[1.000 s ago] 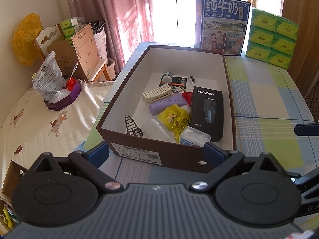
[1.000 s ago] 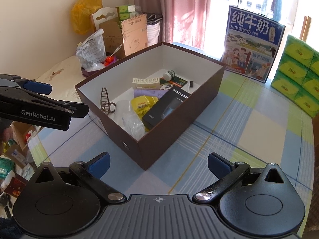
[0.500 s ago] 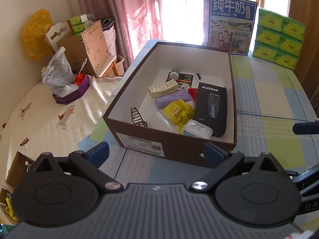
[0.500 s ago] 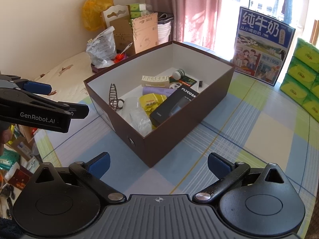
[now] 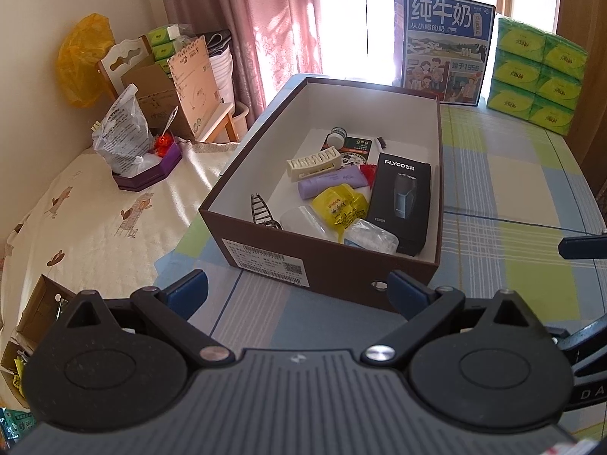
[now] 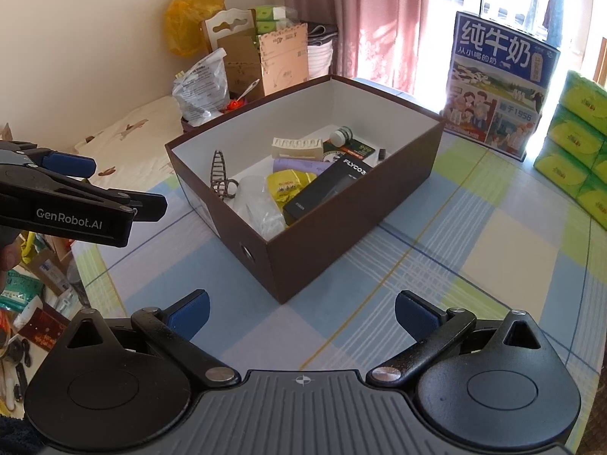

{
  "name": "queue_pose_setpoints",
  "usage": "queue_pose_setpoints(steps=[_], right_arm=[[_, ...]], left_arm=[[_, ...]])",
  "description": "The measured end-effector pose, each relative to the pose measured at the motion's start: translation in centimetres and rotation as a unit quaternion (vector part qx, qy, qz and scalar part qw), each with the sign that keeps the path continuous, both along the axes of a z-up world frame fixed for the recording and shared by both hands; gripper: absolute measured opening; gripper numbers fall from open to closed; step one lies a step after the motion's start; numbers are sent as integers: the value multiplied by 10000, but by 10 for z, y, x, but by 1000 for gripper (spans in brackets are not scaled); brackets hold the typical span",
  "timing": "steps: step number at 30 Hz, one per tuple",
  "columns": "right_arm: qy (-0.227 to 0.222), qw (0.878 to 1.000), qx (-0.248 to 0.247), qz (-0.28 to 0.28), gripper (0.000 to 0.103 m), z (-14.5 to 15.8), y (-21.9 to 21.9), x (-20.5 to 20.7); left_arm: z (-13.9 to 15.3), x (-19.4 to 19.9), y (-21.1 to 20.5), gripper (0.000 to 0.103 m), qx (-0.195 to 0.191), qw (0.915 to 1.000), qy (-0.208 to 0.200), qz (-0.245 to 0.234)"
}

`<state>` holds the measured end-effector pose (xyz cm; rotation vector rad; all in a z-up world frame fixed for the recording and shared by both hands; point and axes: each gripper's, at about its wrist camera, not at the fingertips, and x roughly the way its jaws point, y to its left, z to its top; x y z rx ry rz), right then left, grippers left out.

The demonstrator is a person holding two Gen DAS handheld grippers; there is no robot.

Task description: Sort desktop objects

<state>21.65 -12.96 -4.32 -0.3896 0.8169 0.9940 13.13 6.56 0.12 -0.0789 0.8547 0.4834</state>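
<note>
**Both grippers spread, hovering short of the filled brown box**

The brown box (image 5: 330, 261) sits open-topped on the checked tablecloth (image 6: 436, 265); everything below is placed relative to it.

Left gripper (image 5: 297, 290): fingers wide apart, nothing between them, held over the cloth just in front of the box's labelled near wall. Right gripper (image 6: 301, 309): fingers also spread and empty, off the box's near corner, not touching it. In the right wrist view the left gripper shows from the side, to the left of the box and clear of it.

Inside the box:
- black FLYCO carton (image 5: 400, 203) lies flat along the right wall
- yellow packet (image 5: 339, 206) just left of the carton, touching it
- purple tube (image 5: 332, 182) behind the packet
- cream hair clip (image 5: 313, 163) behind the tube, partly resting on it
- small white-capped jar (image 5: 337, 135) toward the far wall, beside a green-and-black card (image 5: 354, 148)
- dark wire clip (image 5: 263, 210) leaning near the front left corner
- clear plastic pieces (image 5: 370, 233) against the near wall (exact items cannot be told)

Beyond the box's far wall stands a blue milk carton (image 5: 442, 43), upright. Right of that carton, green tissue packs (image 5: 538, 72) are stacked. Left of the box, off the table, a bed (image 5: 87, 220) with a purple tray (image 5: 150, 174) on it.
</note>
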Motion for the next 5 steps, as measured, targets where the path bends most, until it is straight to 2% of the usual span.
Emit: queue_pose_setpoints(steps=[5], right_arm=[[-29, 10000, -3, -11, 101, -1, -13, 1]], left_arm=[[2, -3, -13, 99, 46, 10000, -22, 47]])
